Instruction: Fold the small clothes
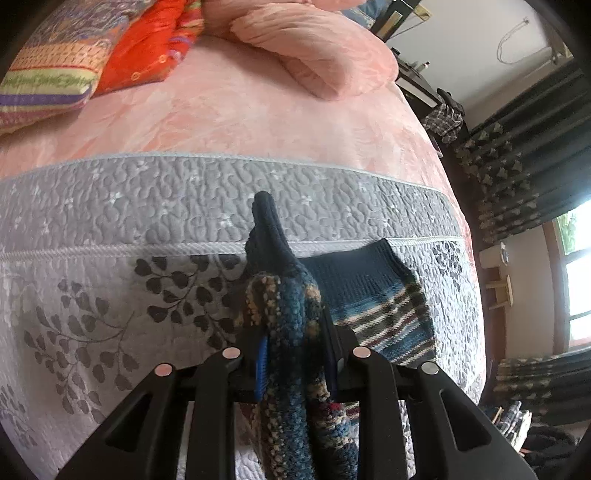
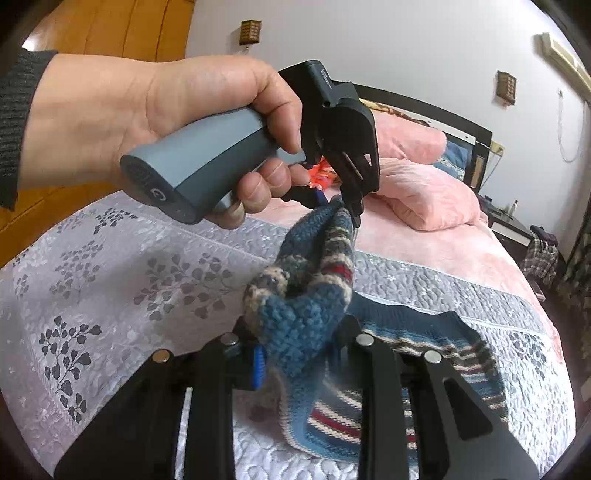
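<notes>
A small knitted garment [image 1: 373, 295], dark blue with cream, red and grey stripes, lies partly on the grey leaf-patterned quilt [image 1: 110, 288]. In the left wrist view my left gripper [image 1: 295, 354] is shut on a bunched fold of it, and a dark blue tip sticks up past the fingers. In the right wrist view my right gripper [image 2: 295, 358] is shut on another bunched part of the knitted garment [image 2: 443, 347]. A person's hand [image 2: 166, 110] holds the left gripper [image 2: 338, 205] above and beyond it, pinching the raised end. The knit stretches between both grippers.
A pink blanket [image 1: 258, 110] and pink pillows [image 2: 424, 195] cover the far half of the bed. Folded colourful quilts [image 1: 92, 48] lie at its far left. Dark curtains [image 1: 517, 166], a window and a bedside table [image 2: 509, 221] stand to the right, and a wooden wardrobe [image 2: 110, 29] behind.
</notes>
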Demonstrator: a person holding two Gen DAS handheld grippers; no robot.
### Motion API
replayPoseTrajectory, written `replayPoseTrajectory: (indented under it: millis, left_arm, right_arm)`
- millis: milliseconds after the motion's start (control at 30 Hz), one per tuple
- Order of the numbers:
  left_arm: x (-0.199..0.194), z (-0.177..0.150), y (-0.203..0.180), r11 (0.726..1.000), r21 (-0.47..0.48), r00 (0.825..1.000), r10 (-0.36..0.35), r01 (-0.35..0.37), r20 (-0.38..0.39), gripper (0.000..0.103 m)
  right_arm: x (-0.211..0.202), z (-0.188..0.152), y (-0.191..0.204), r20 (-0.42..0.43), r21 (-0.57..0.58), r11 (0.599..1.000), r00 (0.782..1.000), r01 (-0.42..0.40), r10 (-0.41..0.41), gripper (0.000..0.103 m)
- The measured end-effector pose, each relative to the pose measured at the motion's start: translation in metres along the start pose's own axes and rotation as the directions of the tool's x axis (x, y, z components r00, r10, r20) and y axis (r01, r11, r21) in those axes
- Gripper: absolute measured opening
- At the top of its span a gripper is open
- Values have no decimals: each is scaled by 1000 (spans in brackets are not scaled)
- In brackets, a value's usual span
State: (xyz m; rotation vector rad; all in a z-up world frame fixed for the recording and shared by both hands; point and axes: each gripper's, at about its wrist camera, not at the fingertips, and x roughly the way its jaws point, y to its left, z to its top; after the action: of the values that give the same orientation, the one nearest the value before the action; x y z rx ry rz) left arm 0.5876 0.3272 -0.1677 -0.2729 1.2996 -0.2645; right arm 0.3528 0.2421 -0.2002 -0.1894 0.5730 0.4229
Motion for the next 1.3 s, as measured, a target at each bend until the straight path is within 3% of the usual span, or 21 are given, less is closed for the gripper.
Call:
replayPoseTrajectory:
  millis: [1300]
  left_arm:
    - [71,17,-131,993,110,998,54,-50,-41,23]
  right_arm:
    - [-20,-33,-115,-5,134,987,996,88,-88,23]
